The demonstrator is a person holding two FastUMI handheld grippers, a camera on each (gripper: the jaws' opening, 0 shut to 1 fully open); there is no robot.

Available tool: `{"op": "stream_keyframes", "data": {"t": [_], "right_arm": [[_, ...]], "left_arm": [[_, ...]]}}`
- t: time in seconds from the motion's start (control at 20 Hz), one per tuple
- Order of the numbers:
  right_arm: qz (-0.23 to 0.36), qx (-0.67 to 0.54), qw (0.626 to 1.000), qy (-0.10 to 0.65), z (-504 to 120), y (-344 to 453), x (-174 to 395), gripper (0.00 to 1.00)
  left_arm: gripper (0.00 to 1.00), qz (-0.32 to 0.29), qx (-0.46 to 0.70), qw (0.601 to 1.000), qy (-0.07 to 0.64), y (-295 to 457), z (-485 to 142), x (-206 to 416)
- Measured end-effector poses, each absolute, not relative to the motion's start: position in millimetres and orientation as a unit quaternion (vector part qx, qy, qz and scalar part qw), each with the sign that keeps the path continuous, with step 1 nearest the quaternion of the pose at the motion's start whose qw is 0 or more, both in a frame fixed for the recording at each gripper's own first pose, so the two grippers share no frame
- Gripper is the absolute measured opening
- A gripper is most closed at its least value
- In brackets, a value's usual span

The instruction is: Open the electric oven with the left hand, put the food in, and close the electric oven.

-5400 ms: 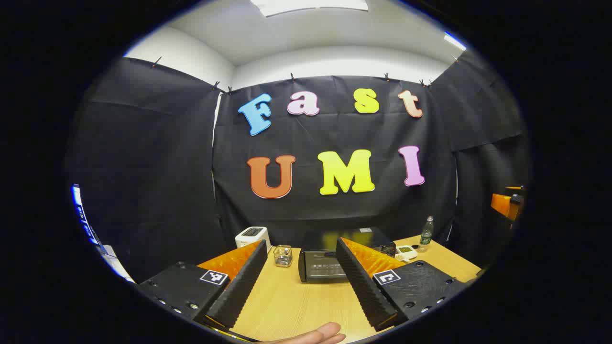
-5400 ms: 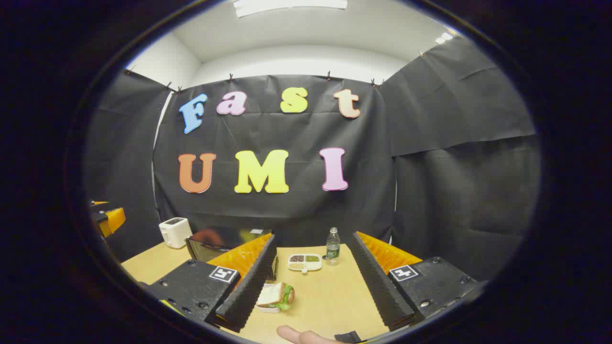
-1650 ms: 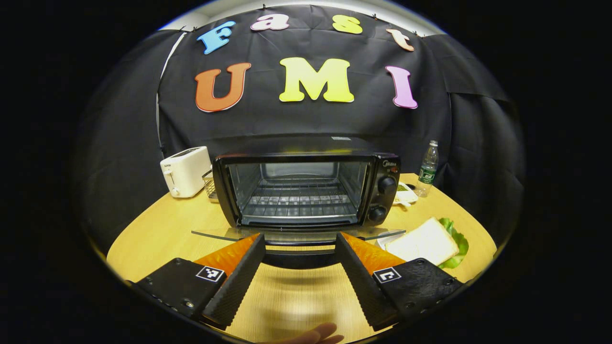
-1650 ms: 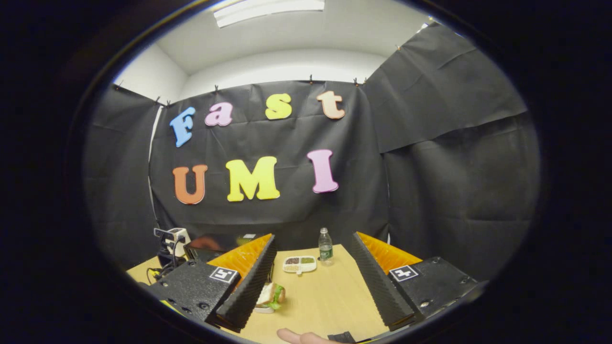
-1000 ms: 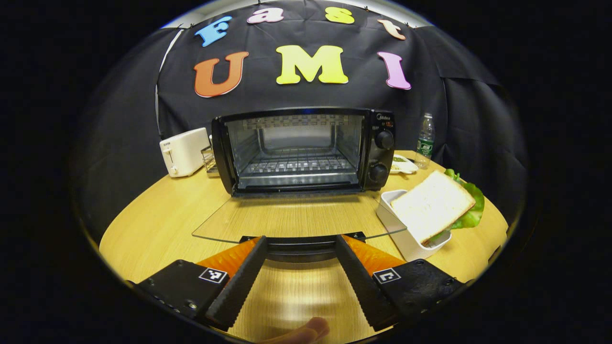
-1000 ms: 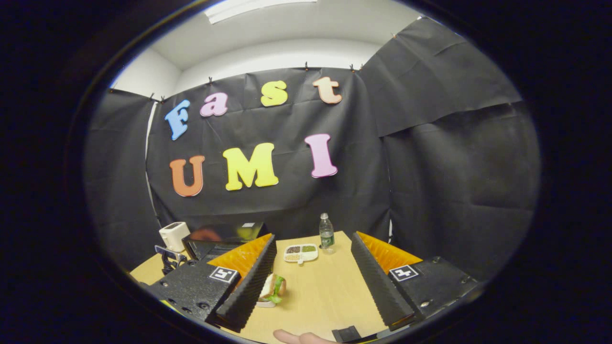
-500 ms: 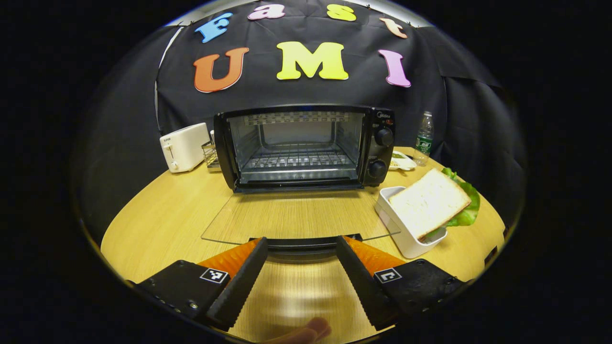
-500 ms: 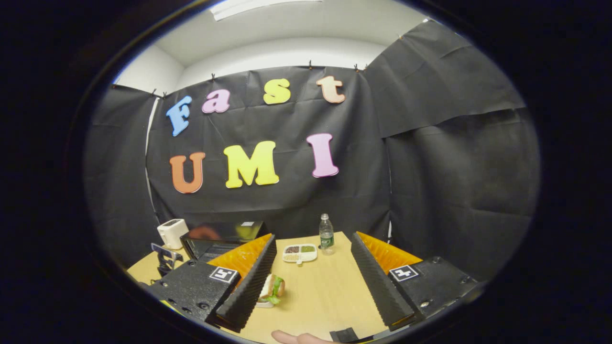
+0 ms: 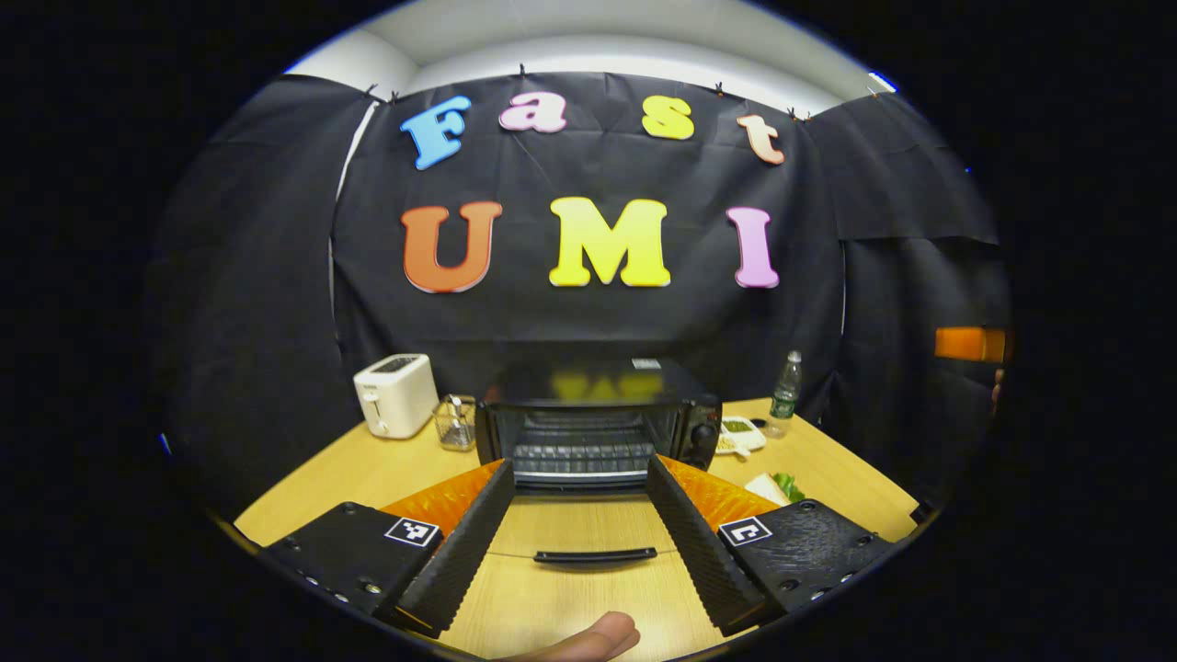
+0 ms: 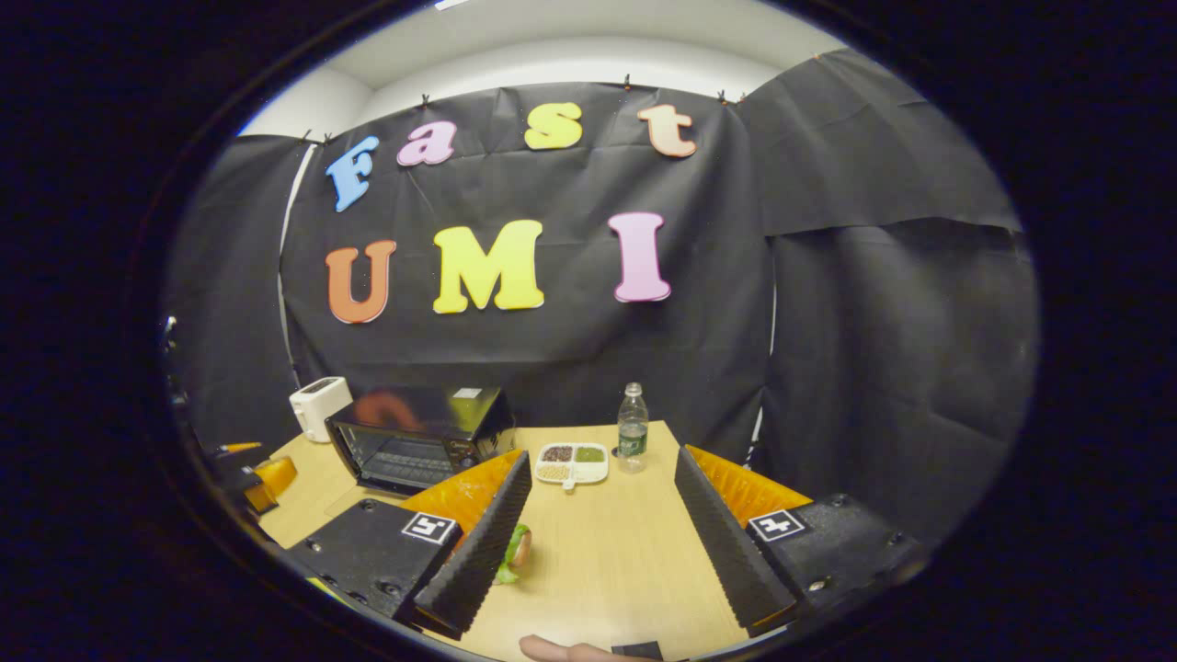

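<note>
Electric oven (image 9: 598, 428) at 12 o'clock on the table (image 9: 368, 473), glass door (image 9: 588, 538) folded flat. Left gripper (image 9: 577, 519) gaping above the door handle (image 9: 595, 555) — holding nothing. Right gripper (image 10: 598, 515) spread wide too — sandwich (image 10: 513, 554) at 9 o'clock beside its finger.

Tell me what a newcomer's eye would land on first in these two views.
The black electric oven at the middle of the wooden table, its glass door folded down flat with the handle nearest the left tool, which hangs open above it. Next, the sandwich lying right of the oven, partly behind the open right tool, and the white toaster at the oven's left.
</note>
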State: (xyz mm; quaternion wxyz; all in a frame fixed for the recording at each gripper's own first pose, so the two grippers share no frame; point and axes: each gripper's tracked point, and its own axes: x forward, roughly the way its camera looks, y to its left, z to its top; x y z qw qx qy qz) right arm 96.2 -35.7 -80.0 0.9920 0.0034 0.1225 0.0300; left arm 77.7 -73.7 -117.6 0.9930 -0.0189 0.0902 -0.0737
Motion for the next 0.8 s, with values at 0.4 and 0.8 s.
{"op": "stream_keyframes", "data": {"t": [0.4, 0.8], "right_arm": [[0.126, 0.053, 0.947, 0.292, -175, -1, 169, 1.00], [0.234, 0.148, 0.843, 0.461, -267, 45, 188, 0.96]], "left_arm": [[0.93, -0.056, -0.035, 0.998, -0.016, -63, -19, 41], [0.93, -0.019, -0.016, 0.999, -0.046, -54, -6, 23]]}}
